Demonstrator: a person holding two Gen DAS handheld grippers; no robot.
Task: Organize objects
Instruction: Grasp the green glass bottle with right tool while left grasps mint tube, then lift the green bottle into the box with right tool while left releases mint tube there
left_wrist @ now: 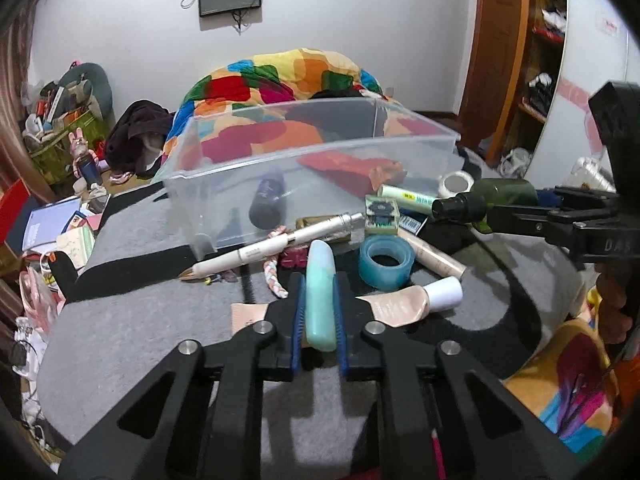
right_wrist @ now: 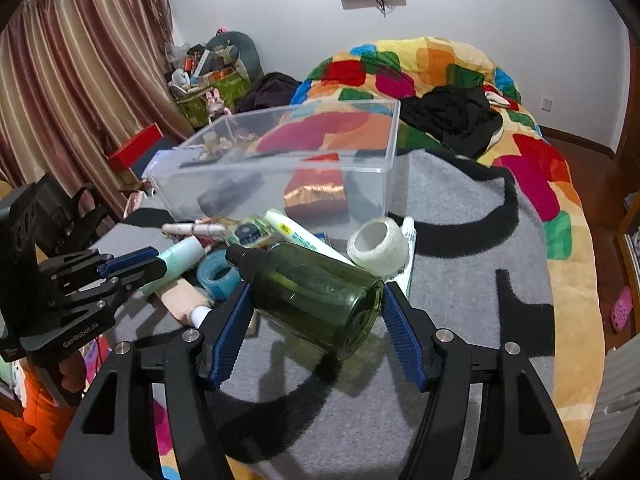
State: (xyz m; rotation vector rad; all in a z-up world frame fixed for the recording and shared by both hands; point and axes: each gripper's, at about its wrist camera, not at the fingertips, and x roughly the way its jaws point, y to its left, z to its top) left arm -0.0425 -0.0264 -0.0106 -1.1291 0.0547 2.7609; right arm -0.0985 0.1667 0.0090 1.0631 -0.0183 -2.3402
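My left gripper [left_wrist: 318, 280] is shut on a pale mint tube [left_wrist: 320, 292], held above the grey blanket; it also shows in the right wrist view [right_wrist: 180, 258]. My right gripper [right_wrist: 316, 292] is shut on a dark green bottle [right_wrist: 316, 292] with a black cap, lifted just in front of the pile; it shows at the right of the left wrist view [left_wrist: 488, 200]. A clear plastic bin [left_wrist: 304, 148] stands behind the pile and holds a dark bottle [left_wrist: 268, 200] and a red packet [left_wrist: 344, 164].
Loose items lie before the bin: a white pen [left_wrist: 276, 246], a blue tape roll [left_wrist: 386, 258], a white tape roll [right_wrist: 378, 246], a beige tube [left_wrist: 408, 300], a green-white tube [right_wrist: 300, 234]. A colourful quilt [right_wrist: 536, 168] and black clothes [right_wrist: 452, 116] lie behind.
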